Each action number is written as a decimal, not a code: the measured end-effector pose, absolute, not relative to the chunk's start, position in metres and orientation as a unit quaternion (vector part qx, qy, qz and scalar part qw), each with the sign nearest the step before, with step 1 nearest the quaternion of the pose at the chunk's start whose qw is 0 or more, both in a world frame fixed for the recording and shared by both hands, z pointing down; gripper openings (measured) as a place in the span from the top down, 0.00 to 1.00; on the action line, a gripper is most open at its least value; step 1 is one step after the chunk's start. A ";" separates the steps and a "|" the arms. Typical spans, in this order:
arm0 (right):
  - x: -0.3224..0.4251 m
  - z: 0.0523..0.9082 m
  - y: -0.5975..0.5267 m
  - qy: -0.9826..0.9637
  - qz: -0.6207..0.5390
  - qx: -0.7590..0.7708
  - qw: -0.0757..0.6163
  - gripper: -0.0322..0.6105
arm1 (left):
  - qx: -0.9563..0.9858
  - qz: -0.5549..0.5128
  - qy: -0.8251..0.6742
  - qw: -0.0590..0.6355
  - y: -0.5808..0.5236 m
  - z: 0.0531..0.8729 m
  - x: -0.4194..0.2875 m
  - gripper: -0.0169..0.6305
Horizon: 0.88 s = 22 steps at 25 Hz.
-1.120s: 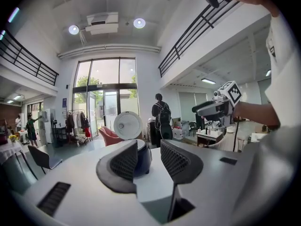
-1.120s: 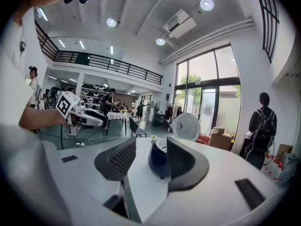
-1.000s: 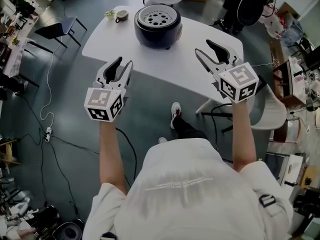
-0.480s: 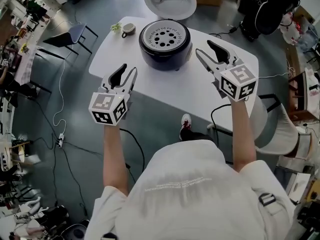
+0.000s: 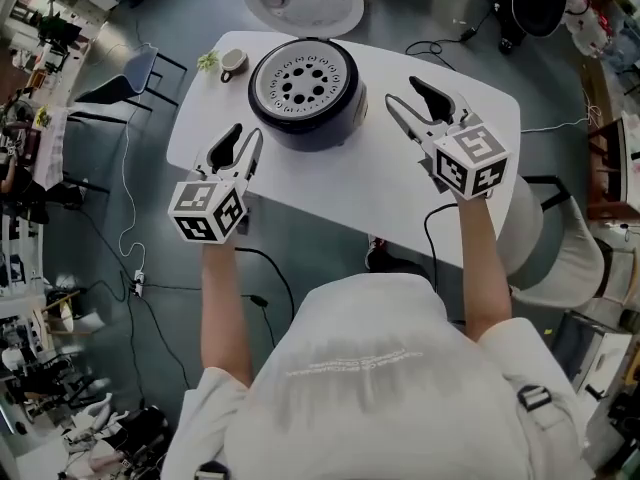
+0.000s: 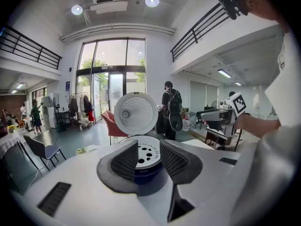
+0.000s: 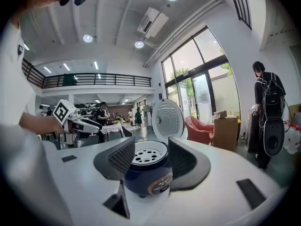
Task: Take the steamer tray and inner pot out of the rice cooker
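Open-lidded rice cooker [image 5: 303, 93] at far centre of the bench [image 5: 380, 183], steamer tray [image 5: 303, 76] seated in its top. Near-left of it, not touching: left hand-held gripper [image 5: 245, 134], jaws half-wide, empty. Right of it, apart: right hand-held gripper [image 5: 403, 93], jaws opening wide, nothing between.

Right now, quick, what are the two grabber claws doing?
Left gripper: open, holding nothing.
Right gripper: jaws opening, nothing between them.
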State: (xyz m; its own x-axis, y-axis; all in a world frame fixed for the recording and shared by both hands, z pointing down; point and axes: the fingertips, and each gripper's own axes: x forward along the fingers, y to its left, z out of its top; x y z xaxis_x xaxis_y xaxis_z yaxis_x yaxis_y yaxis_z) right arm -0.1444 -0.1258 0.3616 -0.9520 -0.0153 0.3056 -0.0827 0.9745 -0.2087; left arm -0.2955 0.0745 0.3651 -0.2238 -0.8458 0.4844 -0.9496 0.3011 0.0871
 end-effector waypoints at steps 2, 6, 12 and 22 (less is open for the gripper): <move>-0.141 0.373 -0.135 -0.980 0.124 0.028 0.151 0.61 | 0.581 0.126 -0.770 0.232 0.064 0.372 -0.295 0.73; -0.138 0.385 -0.150 -0.978 0.142 0.032 0.147 0.61 | 0.587 0.147 -0.762 0.231 0.041 0.377 -0.293 0.73; -0.140 0.388 -0.161 -0.977 0.152 0.033 0.146 0.61 | 0.586 0.159 -0.756 0.242 0.027 0.383 -0.296 0.73; -0.138 0.393 -0.156 -0.973 0.168 0.045 0.151 0.61 | 0.597 0.157 -0.745 0.253 0.016 0.395 -0.306 0.73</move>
State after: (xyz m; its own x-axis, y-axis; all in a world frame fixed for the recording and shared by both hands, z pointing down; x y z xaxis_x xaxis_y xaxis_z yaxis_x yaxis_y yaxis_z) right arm -0.1376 -0.1556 0.3932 -0.9501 -0.0369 0.3098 -0.1387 0.9394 -0.3136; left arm -0.3059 0.0158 0.3950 -0.1604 -0.8096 0.5646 -0.9687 0.2389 0.0673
